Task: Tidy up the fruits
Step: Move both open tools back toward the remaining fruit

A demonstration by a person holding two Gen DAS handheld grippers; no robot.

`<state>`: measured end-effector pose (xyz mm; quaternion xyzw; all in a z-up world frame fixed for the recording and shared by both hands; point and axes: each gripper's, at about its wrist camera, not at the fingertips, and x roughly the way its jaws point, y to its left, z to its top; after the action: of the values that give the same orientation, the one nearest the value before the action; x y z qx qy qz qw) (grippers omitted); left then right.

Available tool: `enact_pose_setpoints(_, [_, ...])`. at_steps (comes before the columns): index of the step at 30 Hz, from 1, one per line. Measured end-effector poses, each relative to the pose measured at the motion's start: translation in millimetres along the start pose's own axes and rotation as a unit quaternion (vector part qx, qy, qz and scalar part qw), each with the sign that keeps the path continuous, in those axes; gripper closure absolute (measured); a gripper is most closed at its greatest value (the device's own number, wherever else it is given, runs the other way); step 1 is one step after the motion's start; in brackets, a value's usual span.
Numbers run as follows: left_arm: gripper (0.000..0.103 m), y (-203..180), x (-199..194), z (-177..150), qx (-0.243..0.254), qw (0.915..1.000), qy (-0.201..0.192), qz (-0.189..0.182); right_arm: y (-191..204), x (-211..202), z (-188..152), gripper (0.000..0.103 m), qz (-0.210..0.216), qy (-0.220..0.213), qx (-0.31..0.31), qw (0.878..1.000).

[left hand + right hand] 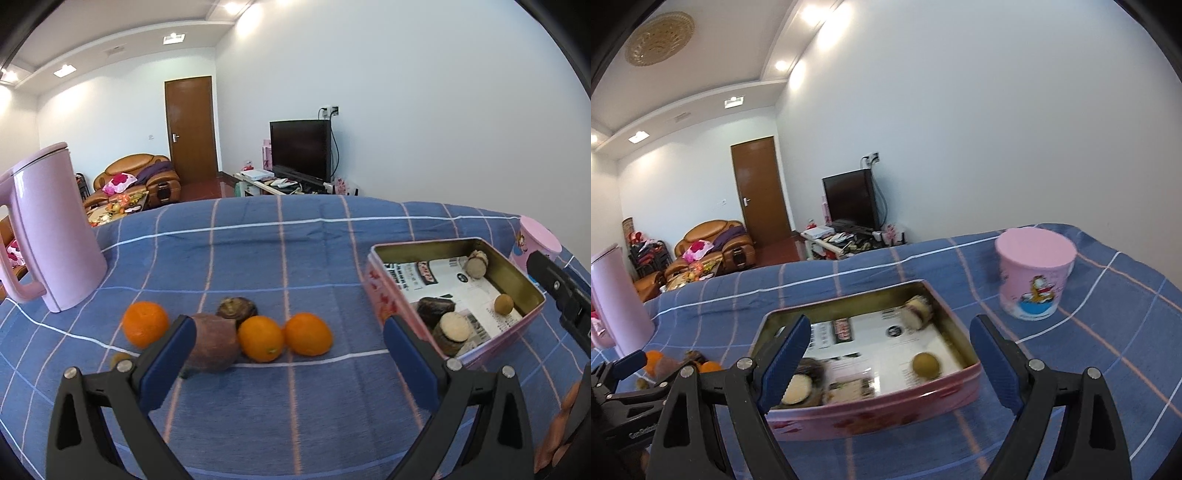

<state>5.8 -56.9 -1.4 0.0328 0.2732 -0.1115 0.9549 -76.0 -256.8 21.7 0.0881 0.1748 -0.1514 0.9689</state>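
Note:
Three oranges [260, 343] lie in a loose row on the blue checked cloth, with a brown-purple tuber [214, 341] and a dark round fruit [236, 307] among them. My left gripper [290, 345] stands open just in front of this row, nothing between its blue pads. To the right sits a pink tin box [380, 295] holding cut root pieces and a small yellow-brown fruit [504, 304]. In the right wrist view my right gripper [886, 347] hangs open over the tin box [871, 421], above the small fruit [925, 365].
A tall pink kettle [51, 229] stands at the left of the table. A pink cup with a cartoon print [1034, 273] stands right of the tin. A tiny yellowish fruit [120, 358] lies by the left finger. Beyond the table edge are a sofa, door and television.

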Motion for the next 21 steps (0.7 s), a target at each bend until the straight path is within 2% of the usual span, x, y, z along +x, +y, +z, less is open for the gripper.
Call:
enact_pose_setpoints(15, [0.000, 56.4, 2.7, -3.1, -0.014, 0.9998, 0.015, 0.008, 68.4, 6.4, -11.8, 0.014, 0.036, 0.035, -0.004, 0.999])
enact_pose_setpoints(21, [0.000, 86.8, 7.7, -5.7, -0.026, 0.9990, 0.036, 0.003, 93.8, 8.7, -16.8, 0.014, 0.048, 0.049, -0.017, 0.998])
